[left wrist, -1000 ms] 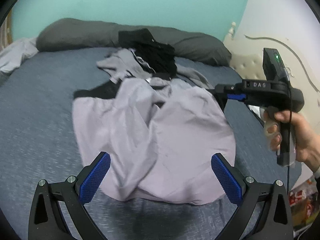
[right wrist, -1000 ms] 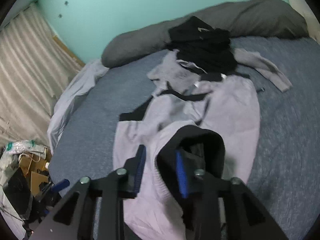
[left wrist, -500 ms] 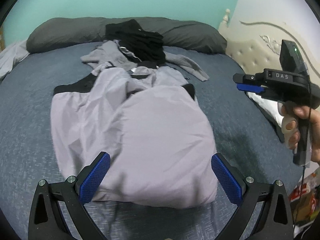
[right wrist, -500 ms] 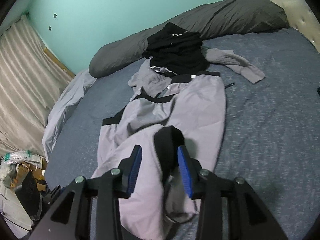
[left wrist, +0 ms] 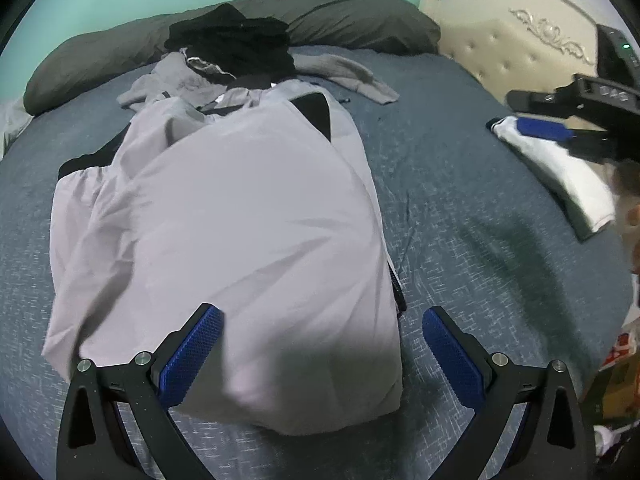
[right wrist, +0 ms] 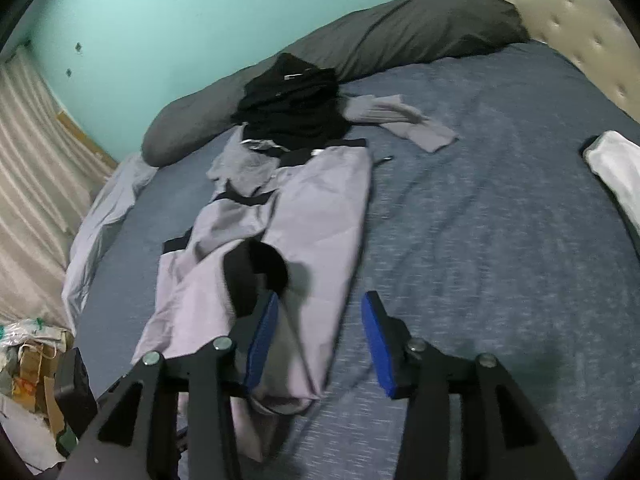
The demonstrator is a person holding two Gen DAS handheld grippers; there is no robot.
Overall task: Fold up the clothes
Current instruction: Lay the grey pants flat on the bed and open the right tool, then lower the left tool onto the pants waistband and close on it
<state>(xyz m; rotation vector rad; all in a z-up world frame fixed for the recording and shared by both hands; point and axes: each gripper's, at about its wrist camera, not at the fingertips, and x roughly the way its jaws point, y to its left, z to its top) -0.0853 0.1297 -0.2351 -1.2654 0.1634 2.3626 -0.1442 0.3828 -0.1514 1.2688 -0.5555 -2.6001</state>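
Since 0.5 s ago, right tool (right wrist: 320,344) released trousers (right wrist: 304,216).

You are looking at pale lilac trousers (left wrist: 248,216) with black trim lying on a heathered blue bed (left wrist: 460,208), black clothes (left wrist: 236,46) showing against a dark grey pillow (left wrist: 352,16).

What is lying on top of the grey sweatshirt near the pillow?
A heap of black clothes covers most of the grey sweatshirt; one sleeve sticks out to the side. How many black pieces are piled there cannot be told.
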